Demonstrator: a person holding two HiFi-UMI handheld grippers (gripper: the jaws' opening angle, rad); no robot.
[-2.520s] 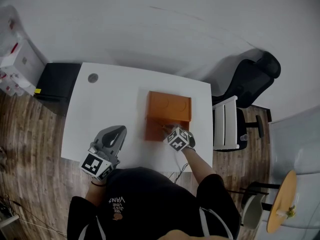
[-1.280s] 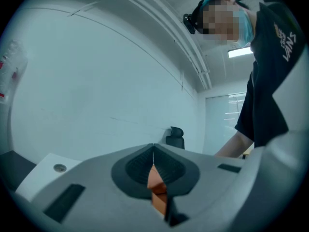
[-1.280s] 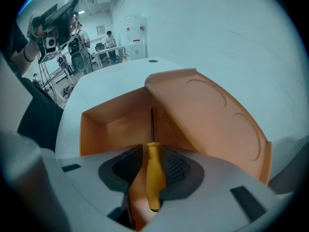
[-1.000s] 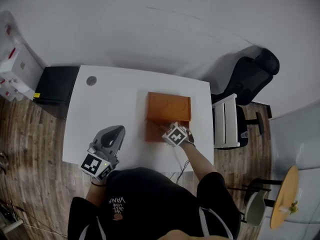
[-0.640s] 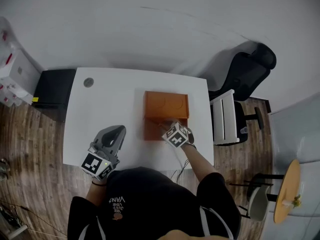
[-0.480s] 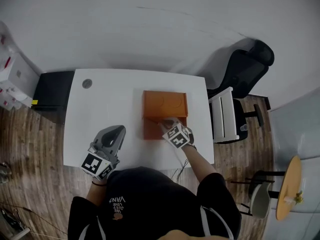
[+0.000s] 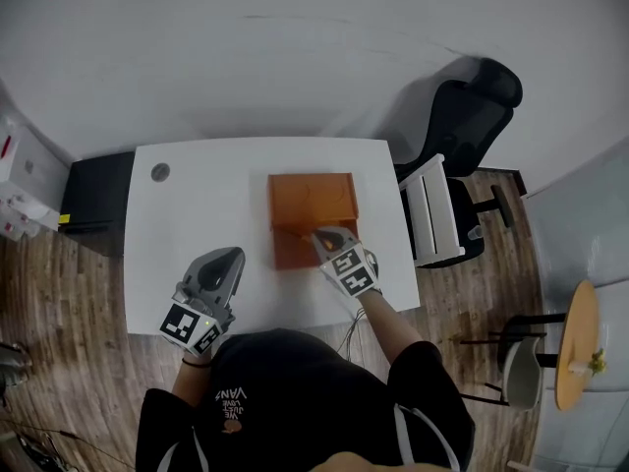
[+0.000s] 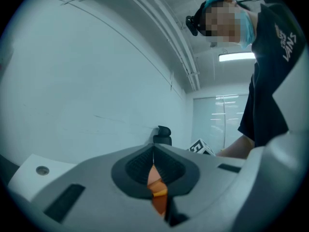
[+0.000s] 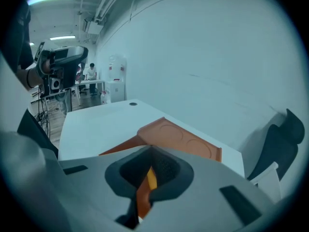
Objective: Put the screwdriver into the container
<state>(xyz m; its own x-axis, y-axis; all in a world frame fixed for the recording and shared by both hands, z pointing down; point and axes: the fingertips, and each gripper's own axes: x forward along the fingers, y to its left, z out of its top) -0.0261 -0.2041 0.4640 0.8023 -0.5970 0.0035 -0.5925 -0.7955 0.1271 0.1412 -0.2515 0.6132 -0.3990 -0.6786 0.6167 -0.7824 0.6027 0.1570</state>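
The orange container [image 7: 310, 200] lies open in the middle of the white table [image 7: 197, 214], and it also shows as the container [image 9: 178, 139] in the right gripper view. My right gripper [image 7: 330, 237] hovers over the container's near right corner. Its jaws have just been closing, they are shut, and nothing shows between them; only the orange below shows through the slit of the right gripper [image 9: 151, 159]. The screwdriver is not to be made out in any view. My left gripper [image 7: 228, 258] rests shut at the table's near left, and the left gripper [image 8: 153, 154] points level toward the container.
A black office chair [image 7: 462, 106] and a white side unit [image 7: 432, 214] stand right of the table. A black box [image 7: 93, 190] sits at the table's left end, near a round grommet [image 7: 160, 172]. A round wooden table [image 7: 580, 342] is at the far right.
The right gripper has lifted and drawn back from the container toward the person. The left gripper has kept its place. The head view has shifted, so the table sits further left.
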